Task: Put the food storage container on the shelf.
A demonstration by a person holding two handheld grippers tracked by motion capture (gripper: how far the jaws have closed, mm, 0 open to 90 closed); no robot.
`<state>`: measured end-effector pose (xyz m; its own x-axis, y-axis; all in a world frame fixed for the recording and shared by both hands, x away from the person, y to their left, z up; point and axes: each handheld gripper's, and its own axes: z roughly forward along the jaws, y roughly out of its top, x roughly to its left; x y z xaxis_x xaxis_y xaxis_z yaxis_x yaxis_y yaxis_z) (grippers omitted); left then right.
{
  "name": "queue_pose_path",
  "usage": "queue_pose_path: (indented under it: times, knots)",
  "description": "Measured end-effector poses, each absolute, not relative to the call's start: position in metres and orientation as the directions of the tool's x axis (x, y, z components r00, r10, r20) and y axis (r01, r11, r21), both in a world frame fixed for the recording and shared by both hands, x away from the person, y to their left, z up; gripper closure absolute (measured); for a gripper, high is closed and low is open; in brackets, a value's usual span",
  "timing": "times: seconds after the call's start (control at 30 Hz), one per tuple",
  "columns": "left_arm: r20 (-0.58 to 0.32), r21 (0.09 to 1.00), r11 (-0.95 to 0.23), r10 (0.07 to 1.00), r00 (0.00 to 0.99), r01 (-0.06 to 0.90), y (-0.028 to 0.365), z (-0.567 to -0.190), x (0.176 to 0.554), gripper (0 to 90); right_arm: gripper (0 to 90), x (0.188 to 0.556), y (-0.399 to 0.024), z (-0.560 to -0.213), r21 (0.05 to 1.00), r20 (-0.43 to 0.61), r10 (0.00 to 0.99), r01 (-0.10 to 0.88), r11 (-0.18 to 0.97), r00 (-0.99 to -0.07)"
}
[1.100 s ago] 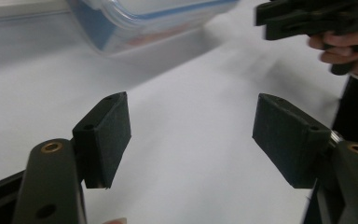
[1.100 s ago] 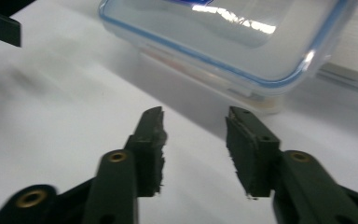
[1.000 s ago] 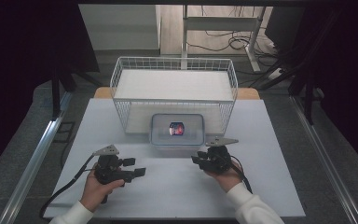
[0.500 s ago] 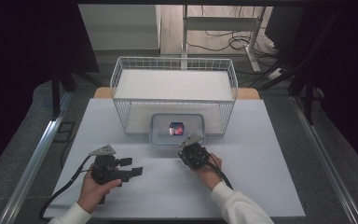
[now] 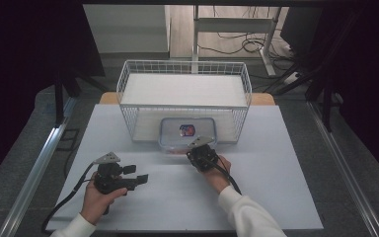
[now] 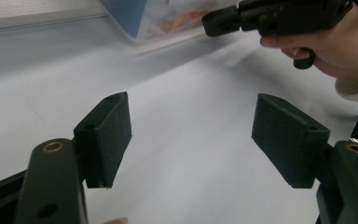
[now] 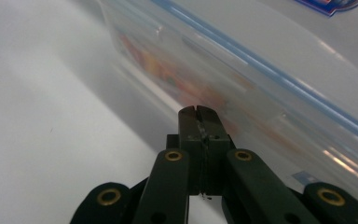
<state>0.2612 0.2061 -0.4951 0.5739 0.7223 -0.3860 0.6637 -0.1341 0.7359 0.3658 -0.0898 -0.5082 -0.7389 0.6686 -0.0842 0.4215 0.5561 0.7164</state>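
A clear plastic box (image 5: 187, 132) with a blue-rimmed lid and a red sticker sits on the white table, right in front of the wire basket. My right gripper (image 5: 196, 149) is shut with nothing between its jaws. In the right gripper view its tip (image 7: 199, 112) sits at the box's front wall (image 7: 261, 84), close to it or touching. My left gripper (image 5: 137, 174) rests low at the table's left, open and holding nothing, its pads (image 6: 107, 135) wide apart over bare table. Farther off in the left gripper view are the right gripper (image 6: 216, 21) and the box (image 6: 158, 18).
A white wire basket (image 5: 185, 98) stands behind the box at the table's far middle. The white tabletop (image 5: 286, 197) stretches to both sides. Cables trail from both grippers toward the near edge. Metal rails run along the left and right of the table.
My right gripper has moved left and forward to the box's front, and its jaws have closed. The left gripper has stayed where it was, still open.
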Motion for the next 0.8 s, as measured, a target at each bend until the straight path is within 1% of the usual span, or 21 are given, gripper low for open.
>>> queue_pose_path:
  times: [0.4,0.73,0.8]
  knots:
    - [-0.388,0.734,-0.132,0.723,0.571,0.666,0.208,-0.495,0.262,27.8,88.8,0.384,-0.083,-0.509,0.735,-0.073,0.685,0.425,0.528,-0.725]
    - [-0.398,0.735,-0.12,0.72,0.568,0.667,0.211,-0.495,0.263,27.8,88.8,0.411,-0.075,-0.512,0.761,0.004,0.734,0.478,0.438,-0.68]
    - [-0.4,0.735,-0.118,0.72,0.568,0.667,0.211,-0.495,0.263,27.8,88.8,0.414,-0.071,-0.512,0.759,-0.009,0.737,0.475,0.446,-0.676]
